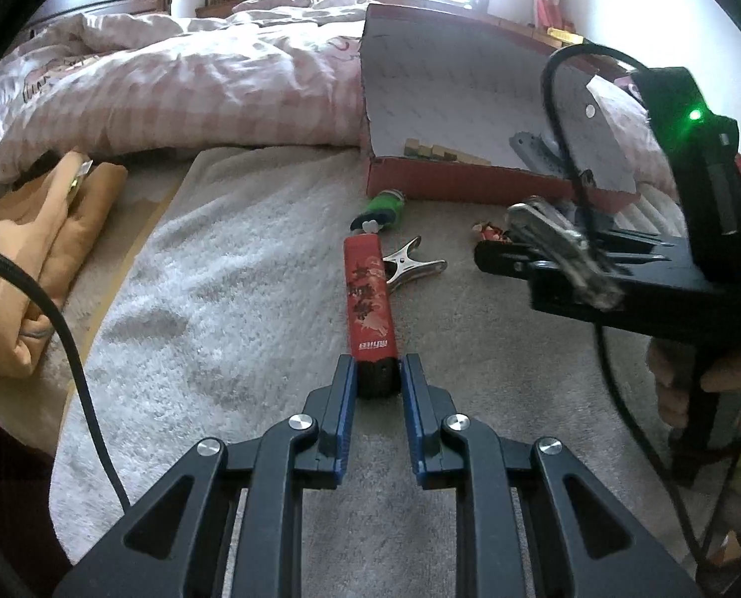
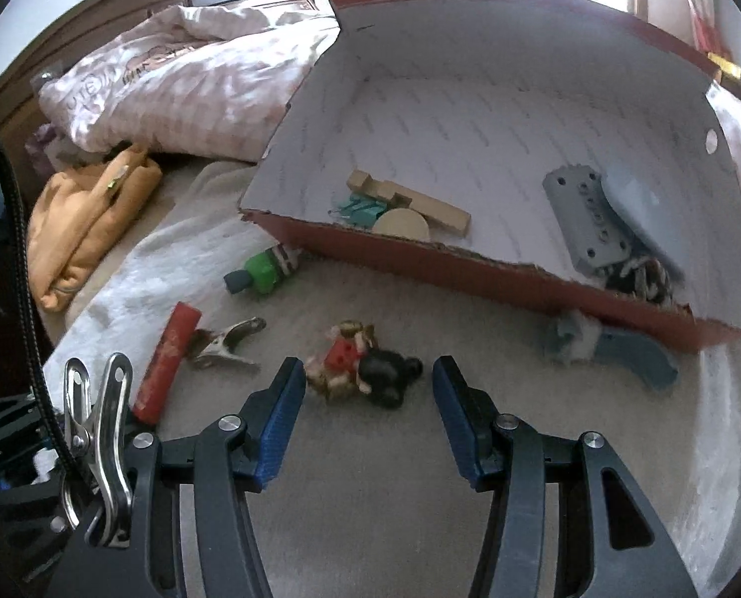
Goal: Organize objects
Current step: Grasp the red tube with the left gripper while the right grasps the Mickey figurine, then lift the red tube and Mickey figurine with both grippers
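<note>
My left gripper (image 1: 378, 366) is shut on the near end of a red stick-shaped pack (image 1: 369, 299), which lies on the grey blanket; the pack also shows in the right wrist view (image 2: 167, 364). My right gripper (image 2: 369, 373) is open, its jaws either side of a small mouse doll (image 2: 363, 370) lying on the blanket, not touching it. The red cardboard box (image 2: 470, 264) stands behind, holding wooden blocks (image 2: 410, 202), a grey plastic part (image 2: 587, 217) and other items. A metal clip (image 2: 225, 341) lies beside the pack.
A green-capped bottle (image 2: 263, 271) lies by the box's front left corner. A blue-grey tool (image 2: 614, 349) lies at the box's right front. An orange bag (image 2: 86, 224) and a pink quilt (image 2: 186, 84) lie at left. A spare clip (image 2: 98, 448) is fixed on my right gripper.
</note>
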{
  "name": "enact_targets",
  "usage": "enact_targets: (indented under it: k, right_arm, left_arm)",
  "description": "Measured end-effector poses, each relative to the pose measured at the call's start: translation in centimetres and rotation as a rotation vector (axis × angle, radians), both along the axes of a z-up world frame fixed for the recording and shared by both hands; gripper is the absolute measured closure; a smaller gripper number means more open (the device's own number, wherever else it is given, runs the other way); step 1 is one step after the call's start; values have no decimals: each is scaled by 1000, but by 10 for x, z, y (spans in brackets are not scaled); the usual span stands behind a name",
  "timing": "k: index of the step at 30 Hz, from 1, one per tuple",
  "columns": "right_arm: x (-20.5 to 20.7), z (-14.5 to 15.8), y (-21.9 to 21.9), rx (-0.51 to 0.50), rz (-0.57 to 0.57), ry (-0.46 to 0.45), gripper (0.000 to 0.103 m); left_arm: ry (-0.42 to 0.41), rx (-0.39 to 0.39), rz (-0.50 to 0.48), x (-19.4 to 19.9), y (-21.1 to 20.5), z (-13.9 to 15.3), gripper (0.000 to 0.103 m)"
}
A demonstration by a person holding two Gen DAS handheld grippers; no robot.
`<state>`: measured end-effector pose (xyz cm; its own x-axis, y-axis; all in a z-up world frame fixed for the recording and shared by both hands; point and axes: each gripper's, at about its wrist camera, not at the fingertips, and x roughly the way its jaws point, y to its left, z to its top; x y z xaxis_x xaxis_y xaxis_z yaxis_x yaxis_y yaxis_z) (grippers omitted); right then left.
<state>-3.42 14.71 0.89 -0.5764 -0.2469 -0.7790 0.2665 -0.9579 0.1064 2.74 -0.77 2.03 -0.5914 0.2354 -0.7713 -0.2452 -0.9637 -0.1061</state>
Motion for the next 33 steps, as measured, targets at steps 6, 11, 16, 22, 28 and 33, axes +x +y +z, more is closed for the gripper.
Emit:
enact_targets:
  k: [6,11,16,22,28,33]
  right_arm:
    - [1,-1,-1,29,-4,12,56]
    - [8,1,8,8,-18,2,57]
    - [25,2,20,32,-25,-7,57]
    - [44,3,35,79,-37,0,57]
    - [47,1,39,64,-40,14,57]
    - [50,-1,39,61,-43,31,54]
  left_arm:
    - [4,17,9,-3,1,1,66]
    - [2,15,15,-8,3,2,63]
    - [-6,6,37,-13,2,1,62]
    - [-32,15,59,-25,2,-6,62]
    - [-14,-25,59,-32,10,-9,62]
    - [-10,-82,58,-37,18,-11,61]
